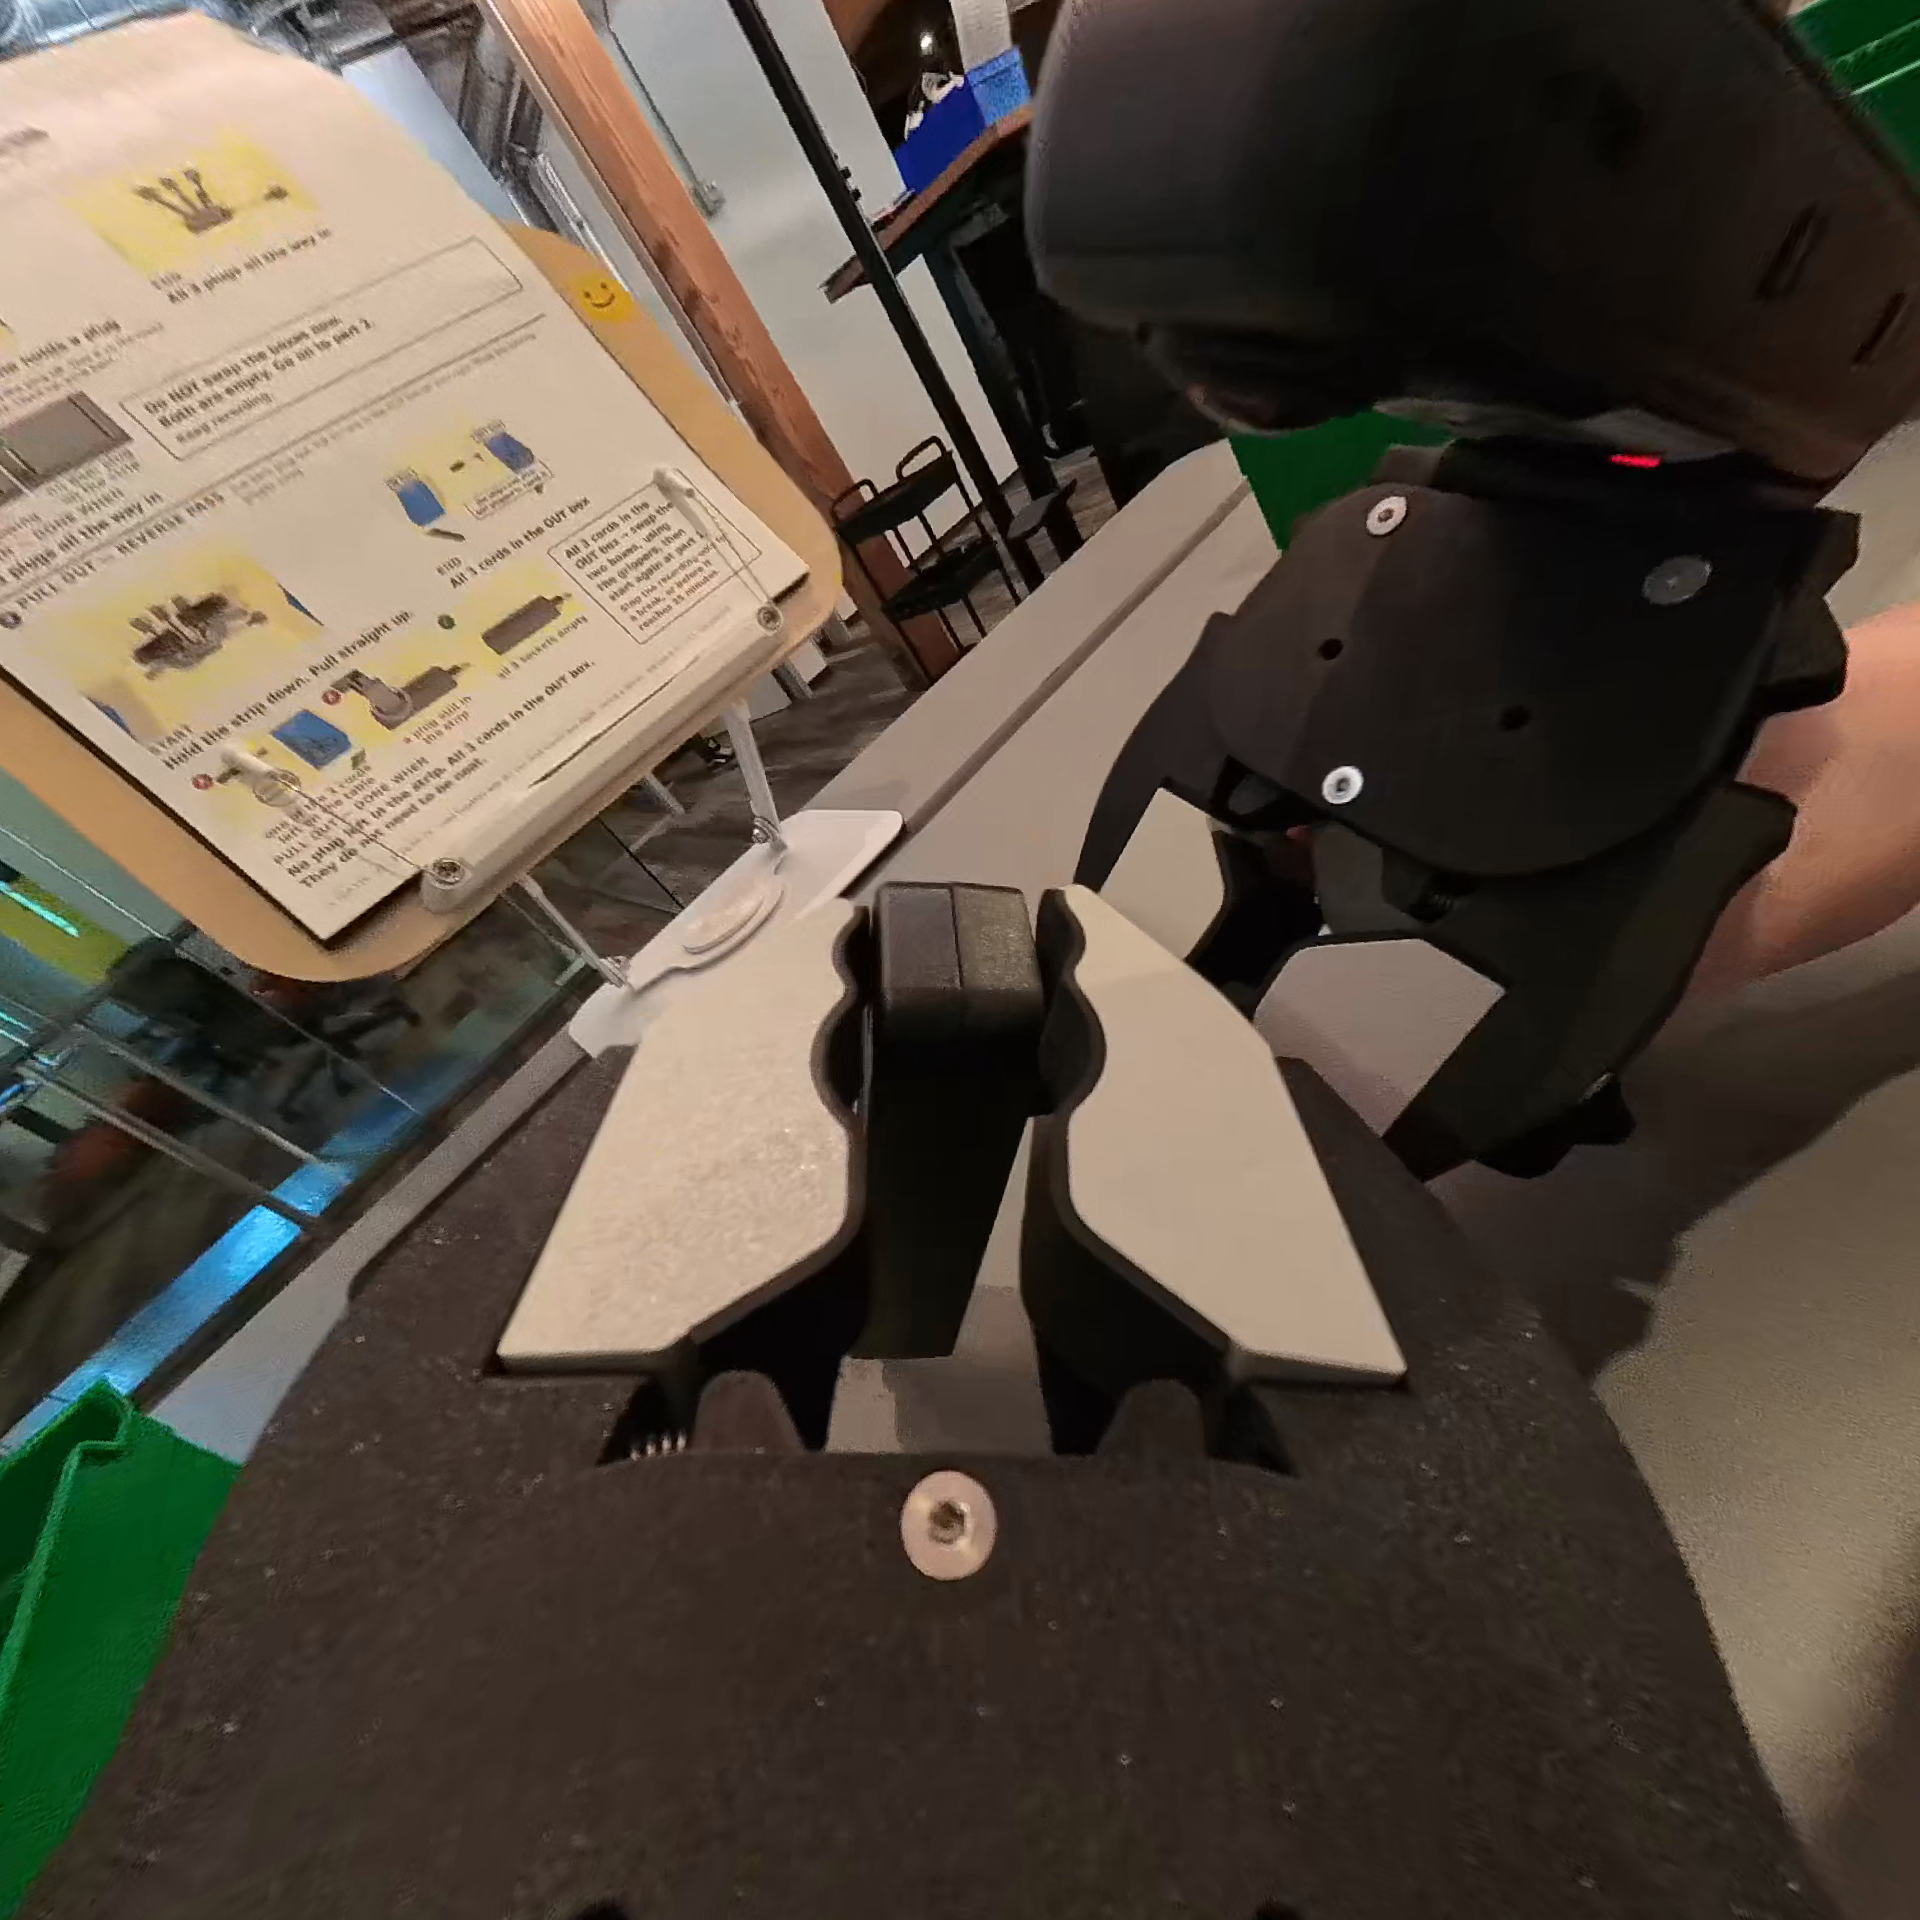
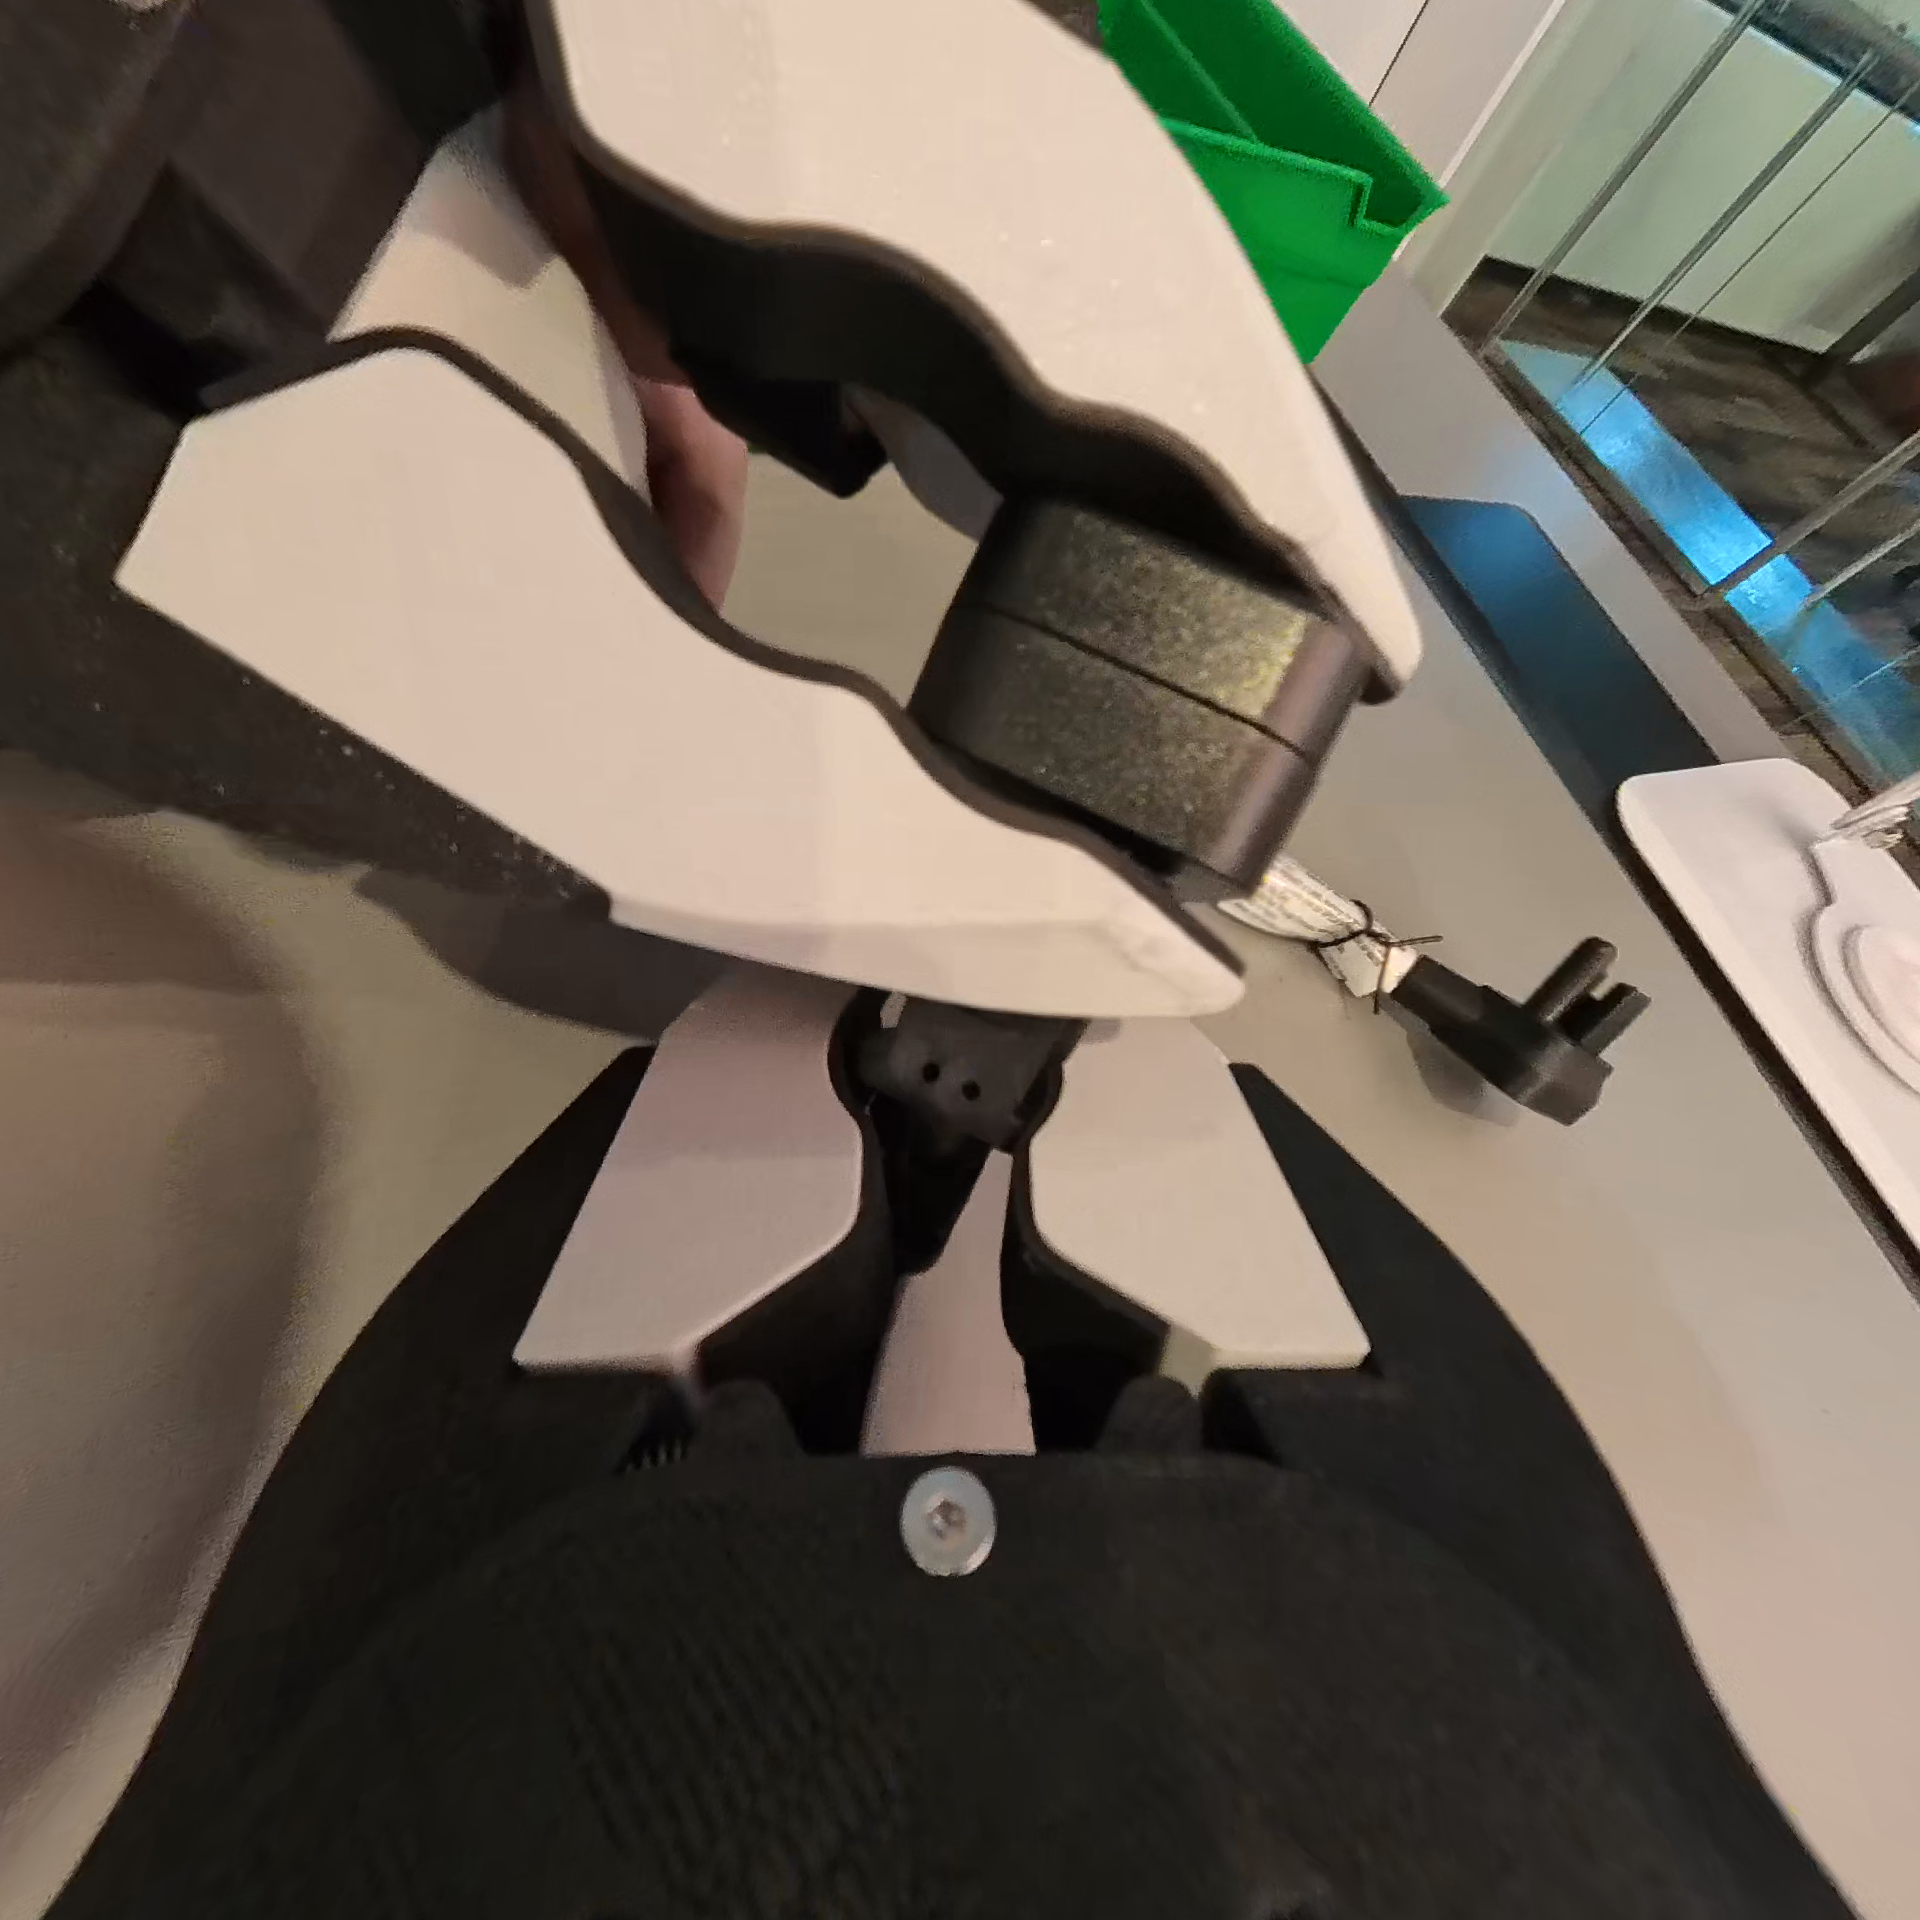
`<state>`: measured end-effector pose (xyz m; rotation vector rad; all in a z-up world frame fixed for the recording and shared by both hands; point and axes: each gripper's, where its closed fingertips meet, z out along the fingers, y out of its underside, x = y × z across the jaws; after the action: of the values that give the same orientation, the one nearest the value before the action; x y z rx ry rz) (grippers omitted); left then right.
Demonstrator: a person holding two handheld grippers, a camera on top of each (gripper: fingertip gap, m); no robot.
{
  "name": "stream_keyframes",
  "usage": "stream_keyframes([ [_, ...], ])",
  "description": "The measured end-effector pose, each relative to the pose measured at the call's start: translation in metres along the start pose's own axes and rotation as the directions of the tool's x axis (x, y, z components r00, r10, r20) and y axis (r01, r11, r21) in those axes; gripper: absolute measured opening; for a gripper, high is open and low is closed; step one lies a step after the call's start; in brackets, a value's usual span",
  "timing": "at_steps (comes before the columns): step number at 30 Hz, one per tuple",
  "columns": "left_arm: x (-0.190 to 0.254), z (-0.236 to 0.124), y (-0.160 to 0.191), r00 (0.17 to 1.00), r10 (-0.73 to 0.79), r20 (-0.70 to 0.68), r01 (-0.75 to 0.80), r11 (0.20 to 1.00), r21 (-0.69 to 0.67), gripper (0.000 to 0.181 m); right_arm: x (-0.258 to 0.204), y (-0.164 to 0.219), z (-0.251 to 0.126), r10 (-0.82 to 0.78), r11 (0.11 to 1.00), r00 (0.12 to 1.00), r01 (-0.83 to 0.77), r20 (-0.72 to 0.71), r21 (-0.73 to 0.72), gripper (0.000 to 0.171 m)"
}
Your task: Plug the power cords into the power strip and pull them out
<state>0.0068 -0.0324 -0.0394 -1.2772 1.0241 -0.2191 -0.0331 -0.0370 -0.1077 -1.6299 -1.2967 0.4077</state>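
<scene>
My left gripper (image 1: 956, 961) is shut, pads pressed together, with nothing between them. In the right wrist view it crosses the upper frame, shut (image 2: 1132, 681), just above my right gripper. My right gripper (image 2: 951, 1039) has its jaws close together on a black cord end (image 2: 940, 1081) with two small holes; its fingertips are hidden under the left gripper. In the left wrist view the right gripper's black body (image 1: 1475, 727) is at the right, held by a hand. A black plug (image 2: 1507, 1029) with a white tag (image 2: 1304, 914) on its cord lies on the grey table (image 2: 1455, 1299). No power strip is in view.
An instruction board (image 1: 364, 468) stands on a white base (image 1: 821, 852) at the table's far edge; the base also shows in the right wrist view (image 2: 1714, 862). Green bins sit at the table's ends (image 1: 83, 1558) (image 2: 1278, 177). A glass railing (image 2: 1714, 343) runs behind the table. My hands' fingertips stand some 7 centimetres from each other.
</scene>
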Motion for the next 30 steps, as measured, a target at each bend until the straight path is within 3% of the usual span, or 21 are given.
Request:
stream_keyframes([
  [16,0.005,0.005,0.005,1.000,0.010,-0.016,-0.011,0.998,-0.058,0.030,-0.007,0.012,0.002,0.116,0.983,0.987,-0.098,0.112,-0.153,0.021],
  [22,0.007,0.007,0.007,1.000,0.007,-0.019,-0.008,0.997,-0.078,0.030,-0.014,0.010,0.004,0.367,0.921,0.916,-0.333,0.161,-0.202,0.023],
  [24,0.008,0.008,0.011,1.000,0.012,-0.013,-0.014,0.995,-0.101,0.030,-0.015,0.012,0.007,0.389,0.910,0.910,-0.356,0.145,-0.213,0.026],
  [26,0.008,0.008,0.013,1.000,0.028,-0.012,-0.029,0.994,-0.110,0.029,-0.018,0.016,0.008,0.370,0.913,0.918,-0.332,0.140,-0.235,0.041],
  [30,0.010,0.008,0.012,1.000,0.010,-0.023,-0.012,0.995,-0.101,0.030,-0.019,0.013,0.008,0.415,0.903,0.895,-0.382,0.166,-0.196,0.034],
])
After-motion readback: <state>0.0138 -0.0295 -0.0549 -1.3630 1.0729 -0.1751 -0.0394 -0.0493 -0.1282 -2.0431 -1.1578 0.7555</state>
